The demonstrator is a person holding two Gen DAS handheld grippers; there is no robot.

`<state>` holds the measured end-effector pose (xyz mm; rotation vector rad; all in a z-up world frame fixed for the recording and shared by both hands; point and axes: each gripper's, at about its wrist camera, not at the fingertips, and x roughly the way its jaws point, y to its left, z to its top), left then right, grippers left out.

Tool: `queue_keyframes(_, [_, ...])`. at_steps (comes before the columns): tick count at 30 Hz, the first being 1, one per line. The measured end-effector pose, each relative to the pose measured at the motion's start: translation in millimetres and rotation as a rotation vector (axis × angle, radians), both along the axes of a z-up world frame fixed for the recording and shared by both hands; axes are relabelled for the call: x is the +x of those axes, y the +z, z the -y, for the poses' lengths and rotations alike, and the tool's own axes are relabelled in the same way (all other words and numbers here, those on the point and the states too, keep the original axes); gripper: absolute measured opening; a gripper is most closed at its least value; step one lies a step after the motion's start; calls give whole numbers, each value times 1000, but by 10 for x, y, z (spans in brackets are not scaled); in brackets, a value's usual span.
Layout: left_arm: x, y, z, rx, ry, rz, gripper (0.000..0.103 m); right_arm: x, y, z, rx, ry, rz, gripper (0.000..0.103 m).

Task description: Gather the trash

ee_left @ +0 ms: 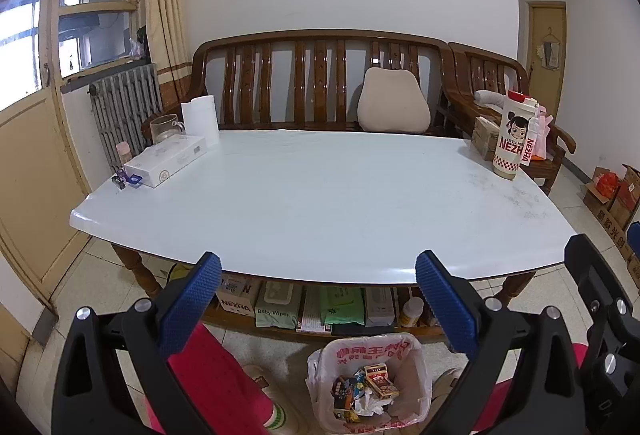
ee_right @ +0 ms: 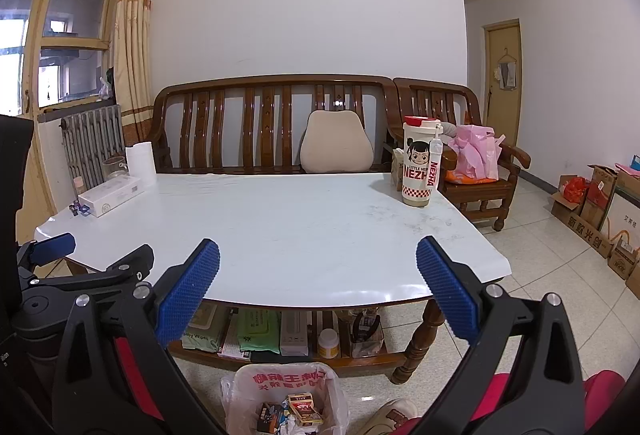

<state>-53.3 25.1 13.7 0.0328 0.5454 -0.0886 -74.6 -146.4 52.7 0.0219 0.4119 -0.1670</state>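
Observation:
A trash bin lined with a white plastic bag point(ee_left: 416, 363) stands on the floor in front of the table; it also shows in the right wrist view point(ee_right: 248, 391). Inside lie a red cigarette pack point(ee_left: 380, 379), wrappers and crumpled paper. My left gripper point(ee_left: 318, 299) is open and empty, held above the bin at the table's near edge. My right gripper point(ee_right: 318, 295) is open and empty, beside the left one. The white table top point(ee_left: 320, 195) is bare in its middle.
On the table: a white box point(ee_left: 166, 161), a paper roll point(ee_left: 200, 119), a glass mug point(ee_left: 164, 127), a Nezha bottle point(ee_left: 514, 137) and a carton point(ee_left: 486, 137). A wooden bench stands behind. Wipes and boxes fill the lower shelf point(ee_left: 320, 309). Cardboard boxes point(ee_right: 600, 219) sit at right.

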Motion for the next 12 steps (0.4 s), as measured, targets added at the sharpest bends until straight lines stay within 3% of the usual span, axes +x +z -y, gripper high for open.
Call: queue_keyframes(12, [35, 21, 6, 19, -4, -11, 95, 10, 5, -5, 1, 1, 3, 96])
